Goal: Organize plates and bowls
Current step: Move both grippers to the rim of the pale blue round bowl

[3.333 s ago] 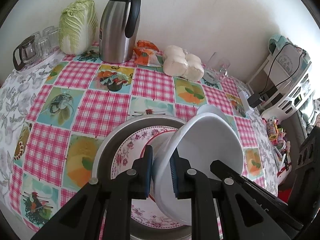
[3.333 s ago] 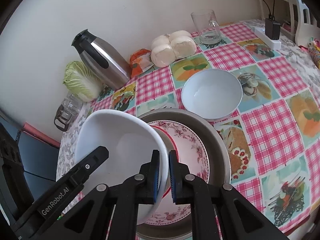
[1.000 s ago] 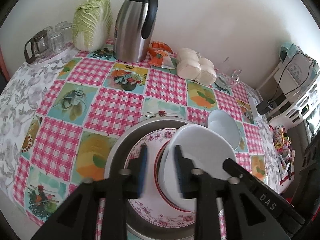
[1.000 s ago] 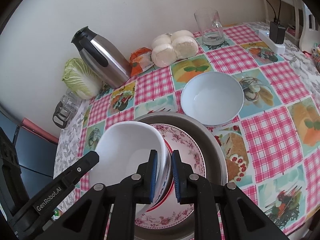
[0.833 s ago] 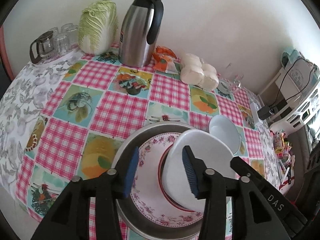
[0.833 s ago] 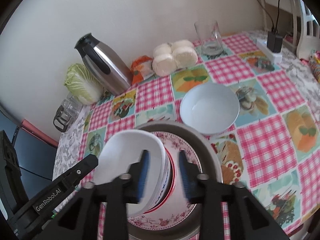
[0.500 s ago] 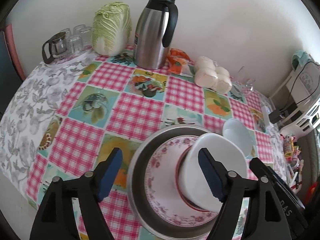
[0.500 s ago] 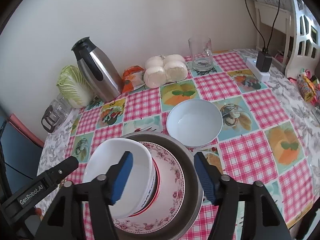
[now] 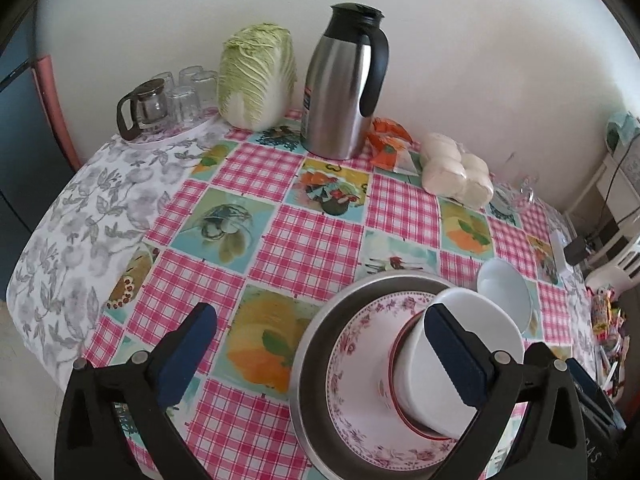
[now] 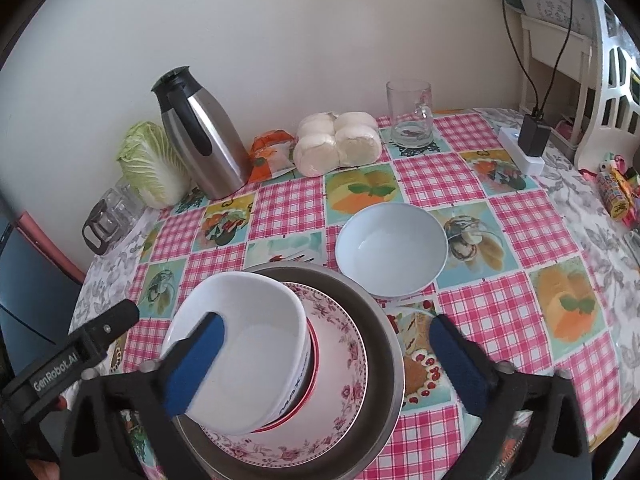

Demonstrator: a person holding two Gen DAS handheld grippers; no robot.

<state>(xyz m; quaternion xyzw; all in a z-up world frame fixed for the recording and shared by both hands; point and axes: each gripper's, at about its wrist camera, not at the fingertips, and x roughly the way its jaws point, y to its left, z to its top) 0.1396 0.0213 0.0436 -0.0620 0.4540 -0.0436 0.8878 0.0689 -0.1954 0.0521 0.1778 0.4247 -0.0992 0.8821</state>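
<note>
Left gripper (image 9: 320, 344) and right gripper (image 10: 328, 356) both stood wide apart, gripping nothing. The white bowl (image 10: 244, 344) sat nested in the red-rimmed bowl (image 10: 316, 364) on the floral plate (image 10: 344, 392), within the metal basin (image 10: 384, 344). A second white bowl (image 10: 392, 252) lay just beyond the basin's rim on the checked tablecloth (image 10: 516, 312).

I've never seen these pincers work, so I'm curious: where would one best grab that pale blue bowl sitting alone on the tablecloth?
Probably by its rim. The pale blue bowl sits upright, mouth open, so one finger could go inside and one outside the thin wall, coming from above on the near side beside the metal basin. The right gripper is open and closest.
</note>
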